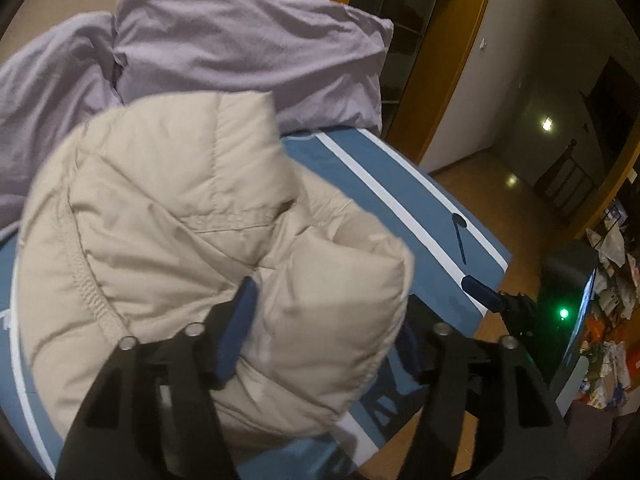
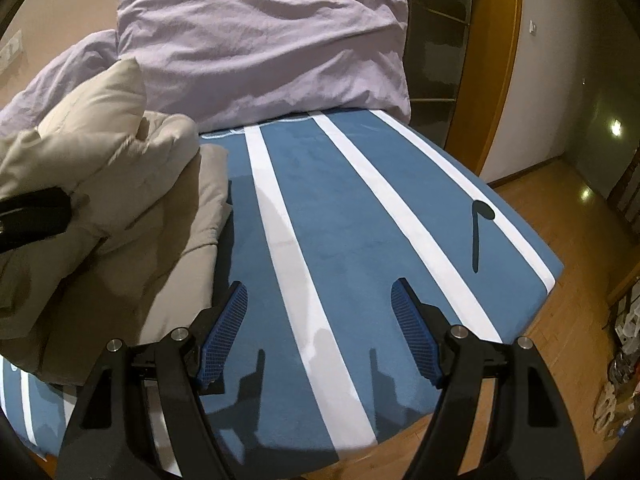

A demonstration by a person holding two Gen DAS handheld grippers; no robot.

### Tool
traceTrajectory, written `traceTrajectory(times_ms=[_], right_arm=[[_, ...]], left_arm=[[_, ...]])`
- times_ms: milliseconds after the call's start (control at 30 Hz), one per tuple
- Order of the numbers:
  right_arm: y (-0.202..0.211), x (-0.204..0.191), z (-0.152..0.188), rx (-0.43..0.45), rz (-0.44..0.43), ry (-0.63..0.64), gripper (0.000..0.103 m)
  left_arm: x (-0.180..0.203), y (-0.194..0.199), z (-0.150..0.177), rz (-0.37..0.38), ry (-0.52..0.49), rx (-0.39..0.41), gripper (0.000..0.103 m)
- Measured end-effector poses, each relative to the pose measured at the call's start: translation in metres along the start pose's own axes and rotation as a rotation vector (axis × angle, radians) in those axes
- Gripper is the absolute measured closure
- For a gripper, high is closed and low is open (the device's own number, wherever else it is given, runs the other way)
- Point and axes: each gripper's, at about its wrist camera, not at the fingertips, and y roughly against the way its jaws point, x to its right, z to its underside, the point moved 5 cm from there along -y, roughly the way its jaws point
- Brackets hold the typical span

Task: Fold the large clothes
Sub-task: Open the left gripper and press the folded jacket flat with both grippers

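A beige puffer jacket (image 1: 192, 216) lies bunched on the blue-and-white striped bed (image 1: 392, 184). My left gripper (image 1: 324, 320) is clamped on a thick fold of it and holds that fold up; one blue pad (image 1: 236, 332) shows, the other is hidden behind the fabric. In the right wrist view the jacket (image 2: 104, 200) sits at the left, with the left gripper's black body (image 2: 32, 216) in it. My right gripper (image 2: 320, 332) is open and empty above the striped bed (image 2: 344, 208), to the right of the jacket. It also shows at the bed's edge (image 1: 484, 292).
A lilac duvet and pillow (image 2: 256, 52) are heaped at the head of the bed. A small dark mark (image 2: 480, 232) lies near the bed's right edge. Wooden floor (image 2: 576, 280), a wardrobe door frame (image 2: 496, 60) and clutter (image 1: 608, 312) are to the right.
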Motion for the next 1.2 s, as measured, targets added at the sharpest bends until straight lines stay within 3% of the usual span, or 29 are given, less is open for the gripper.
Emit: traceTrajectory(times_ms=[267,400,533,700,833,900,1000,1200], right_arm=[[0.025,-0.014,-0.035,0.080,-0.066,0.009,0.027],[0.041,-0.028,-0.063,0.127,-0.148,0.002,0.027],[0.054,-0.050,-0.084,0.145,-0.252,0.000,0.030],[0.063,-0.091,-0.093,0.123,-0.371,0.059,0.053],[0.065,-0.125,-0.087,0.099,-0.416,0.145,0.065],[0.062,-0.138,-0.083,0.082,-0.429,0.179,0.071],[0.058,-0.145,-0.077,0.067,-0.427,0.196,0.071],[0.049,-0.137,-0.066,0.035,-0.412,0.179,0.072]], left_arm=[[-0.027,0.065,-0.018,-0.035,0.045,0.121,0.025],[-0.069,0.084,-0.026,-0.128,0.092,0.154,0.024],[-0.117,0.083,-0.025,-0.211,0.172,0.137,0.024],[-0.163,0.074,-0.019,-0.290,0.246,0.110,0.024],[-0.191,0.063,-0.017,-0.305,0.318,0.092,0.024],[-0.196,0.058,-0.012,-0.292,0.342,0.078,0.024],[-0.193,0.044,-0.007,-0.255,0.343,0.055,0.024],[-0.168,0.025,0.000,-0.256,0.254,0.043,0.024]])
